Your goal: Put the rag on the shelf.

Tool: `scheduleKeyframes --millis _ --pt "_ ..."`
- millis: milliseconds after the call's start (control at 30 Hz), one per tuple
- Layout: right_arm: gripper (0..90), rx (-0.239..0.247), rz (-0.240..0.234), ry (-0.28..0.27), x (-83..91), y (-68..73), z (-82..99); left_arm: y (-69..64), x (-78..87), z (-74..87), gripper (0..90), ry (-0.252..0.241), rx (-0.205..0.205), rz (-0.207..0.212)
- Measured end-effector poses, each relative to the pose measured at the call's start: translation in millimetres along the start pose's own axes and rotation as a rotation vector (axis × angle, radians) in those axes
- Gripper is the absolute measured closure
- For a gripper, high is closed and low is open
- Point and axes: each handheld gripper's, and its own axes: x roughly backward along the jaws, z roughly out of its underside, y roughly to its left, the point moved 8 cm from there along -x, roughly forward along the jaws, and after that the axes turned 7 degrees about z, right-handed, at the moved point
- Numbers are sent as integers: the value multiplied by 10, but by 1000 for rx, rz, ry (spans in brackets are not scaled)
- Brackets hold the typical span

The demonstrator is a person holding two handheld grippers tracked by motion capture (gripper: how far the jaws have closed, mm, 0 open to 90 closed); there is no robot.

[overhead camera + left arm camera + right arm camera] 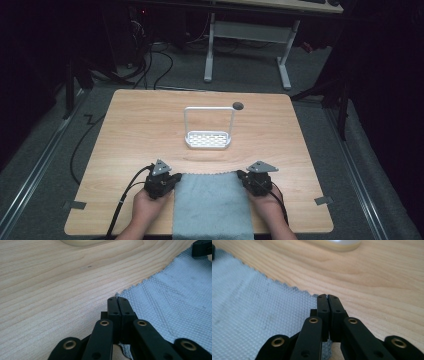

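A grey-blue woven cloth (212, 205) lies flat on the wooden table (130, 130), its near end hanging over the front edge. My left gripper (176, 178) sits at the cloth's far left corner and my right gripper (241, 175) at its far right corner. In the left gripper view the jaws (117, 299) are pressed together on the corner of the cloth (175, 297), and fabric shows under them. In the right gripper view the jaws (327, 296) are likewise shut on the other corner of the cloth (249, 310). A hand holds each gripper from below.
A white slotted rack (208, 140) with a tall wire handle stands at the table's middle, beyond the cloth. A dark round hole (238, 105) lies behind it. Bare wood surrounds the cloth on both sides. A desk frame and cables stand on the floor behind.
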Motion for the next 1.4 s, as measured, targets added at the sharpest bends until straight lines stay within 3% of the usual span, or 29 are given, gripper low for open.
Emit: scheduleKeyframes --millis 100,433,700,1000,1400 --pt "891 -21 -8 -41 77 -11 -55 -11 49 -26 898 -32 -4 11" --pt "893 -3 9 -146 278 58 -190 -85 238 -181 900 -149 -9 29" --pt "893 -17 25 -226 424 81 -382 -70 336 -320 900 -198 -10 29" --pt "893 -26 32 -292 568 1 -650 -23 592 -736 900 -319 -30 6" --pt "893 -29 53 -399 774 -114 -1128 -36 763 -1176 900 -415 -77 -15"
